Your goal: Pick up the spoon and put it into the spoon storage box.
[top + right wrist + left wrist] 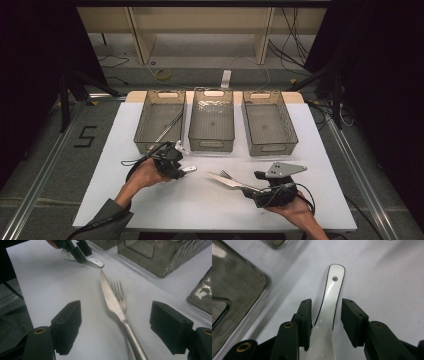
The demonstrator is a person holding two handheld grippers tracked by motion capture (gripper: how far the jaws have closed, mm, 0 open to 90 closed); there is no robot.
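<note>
Both forearms rest low, the left gripper (186,170) with jaws partly open and the right gripper (250,186) with jaws spread wide.

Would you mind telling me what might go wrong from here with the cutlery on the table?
1. The left hand-held gripper straddles the spoon handle, and a gap shows at the right pad; the glossy handle may slip or twist as the jaws close.
2. The knife lies across the fork between the right hand-held gripper's wide jaws; closing could catch both or scatter them.
</note>
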